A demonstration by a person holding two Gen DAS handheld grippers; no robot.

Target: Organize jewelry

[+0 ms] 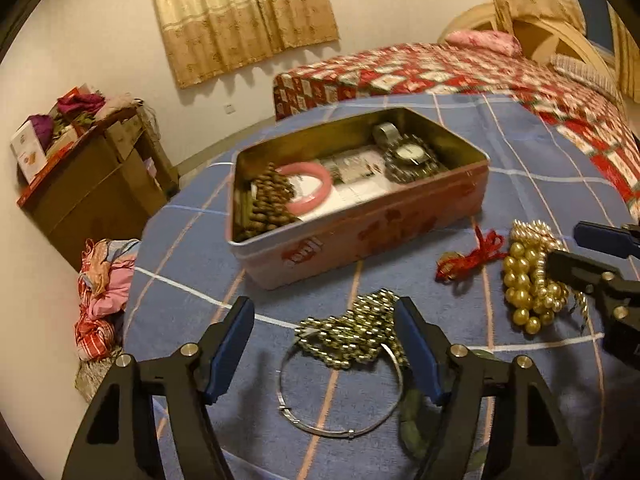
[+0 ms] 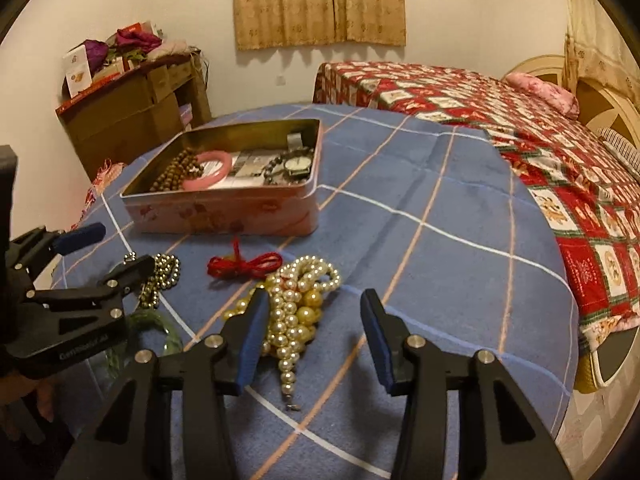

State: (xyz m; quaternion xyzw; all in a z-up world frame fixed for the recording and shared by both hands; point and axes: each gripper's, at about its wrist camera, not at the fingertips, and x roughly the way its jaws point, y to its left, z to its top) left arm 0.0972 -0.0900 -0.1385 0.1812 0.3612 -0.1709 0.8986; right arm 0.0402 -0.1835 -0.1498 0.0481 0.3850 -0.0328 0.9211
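Note:
A pink tin box (image 1: 404,236) (image 2: 224,216) stands open on the blue checked cloth, holding brown wooden beads (image 1: 268,200), a pink bangle (image 1: 312,192) and a watch (image 1: 410,156). My left gripper (image 1: 326,320) is open, its fingers on either side of a gold bead chain (image 1: 352,330) lying over a thin silver ring (image 1: 340,392). My right gripper (image 2: 316,310) is open above a heap of pearl necklaces (image 2: 296,312) (image 1: 528,276). A red cord (image 1: 472,258) (image 2: 244,266) lies between the heaps.
A green glass bangle (image 2: 156,332) lies partly under the left gripper. The cloth (image 2: 440,248) covers a round table. A bed with a red quilt (image 2: 540,168) stands to the right. A cardboard box (image 1: 96,184) with clutter stands by the wall.

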